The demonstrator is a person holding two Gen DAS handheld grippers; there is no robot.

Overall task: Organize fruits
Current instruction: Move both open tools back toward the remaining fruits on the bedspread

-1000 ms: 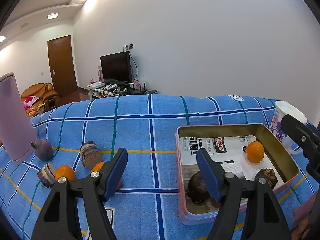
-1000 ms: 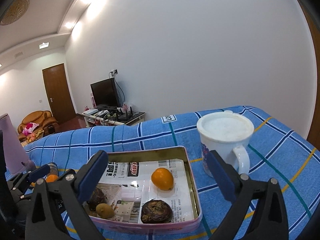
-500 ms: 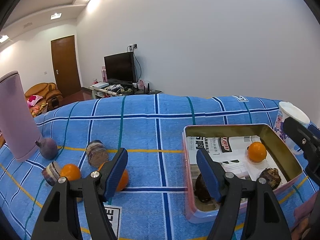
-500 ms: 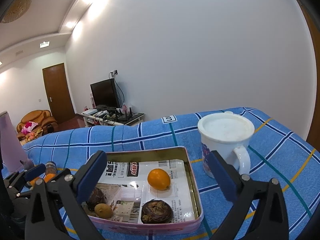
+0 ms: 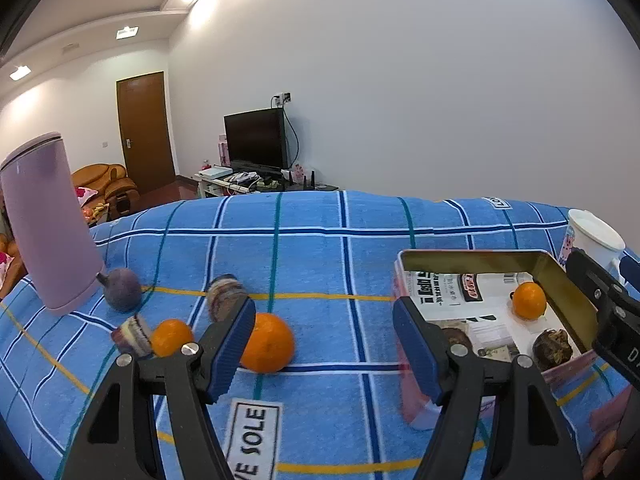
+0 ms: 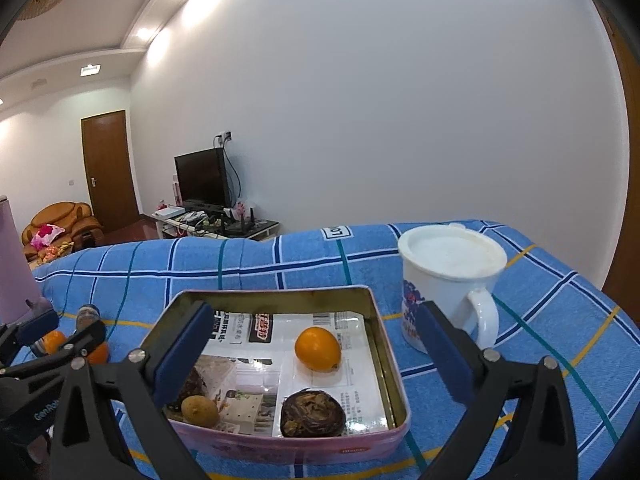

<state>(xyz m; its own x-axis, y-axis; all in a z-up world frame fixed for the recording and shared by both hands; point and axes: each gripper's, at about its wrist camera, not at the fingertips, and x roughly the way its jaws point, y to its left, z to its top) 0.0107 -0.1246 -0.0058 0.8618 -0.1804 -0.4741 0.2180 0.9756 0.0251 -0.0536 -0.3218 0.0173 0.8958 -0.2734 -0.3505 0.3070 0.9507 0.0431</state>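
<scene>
Fruit lies on a blue checked cloth (image 5: 320, 264). Nearest, the left gripper (image 5: 324, 344) hangs over it, fingers apart and empty, a round orange (image 5: 268, 342) just beyond its left finger. A smaller orange (image 5: 170, 336) sits further left. The right gripper (image 6: 316, 354), fingers also apart and empty, hovers over a paper-lined tin (image 6: 384, 344) holding an orange fruit (image 6: 317, 348) and dark fruits.

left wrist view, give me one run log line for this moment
left claw: open, empty | right claw: open, empty | tin: one orange inside | big orange: on blue cloth, loose
</scene>
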